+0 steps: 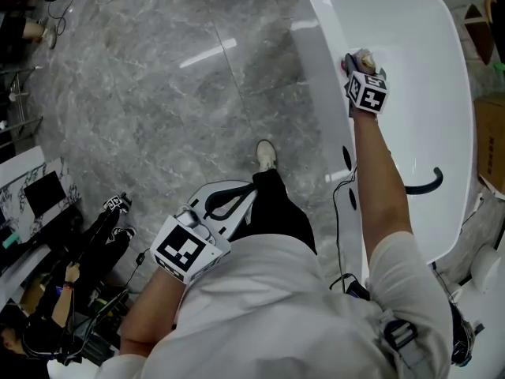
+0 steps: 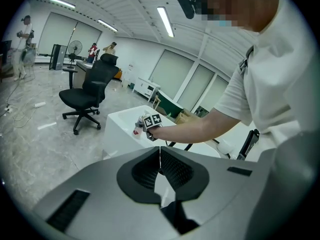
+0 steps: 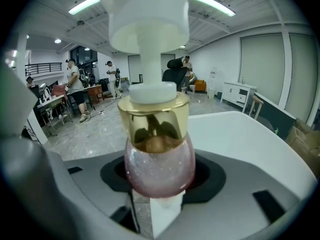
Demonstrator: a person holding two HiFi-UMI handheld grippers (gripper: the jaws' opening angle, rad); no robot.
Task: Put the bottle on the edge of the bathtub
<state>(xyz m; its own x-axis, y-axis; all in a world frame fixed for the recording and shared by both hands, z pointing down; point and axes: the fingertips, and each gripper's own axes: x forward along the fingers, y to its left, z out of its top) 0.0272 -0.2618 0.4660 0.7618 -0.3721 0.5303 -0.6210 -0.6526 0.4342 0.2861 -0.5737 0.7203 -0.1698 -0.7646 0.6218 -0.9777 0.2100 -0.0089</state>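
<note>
A round pink glitter bottle (image 3: 159, 164) with a gold collar and a white pump top stands upright between the jaws of my right gripper (image 3: 159, 186), which is shut on it. In the head view the right gripper (image 1: 357, 68) and the bottle (image 1: 362, 56) are at the left rim of the white bathtub (image 1: 316, 38), just on its inner side. Whether the bottle's base touches the rim is hidden. My left gripper (image 2: 160, 156) is shut and empty, held low by the person's hip (image 1: 229, 202), well away from the tub (image 2: 120, 121).
A black curved hose (image 1: 422, 184) lies in the tub. A black office chair (image 2: 92, 91) stands on the grey marble floor left of the tub. Cardboard boxes (image 1: 491, 144) lie to the tub's right, and equipment and cables (image 1: 47, 212) at the lower left. The person's shoe (image 1: 267, 155) is beside the tub.
</note>
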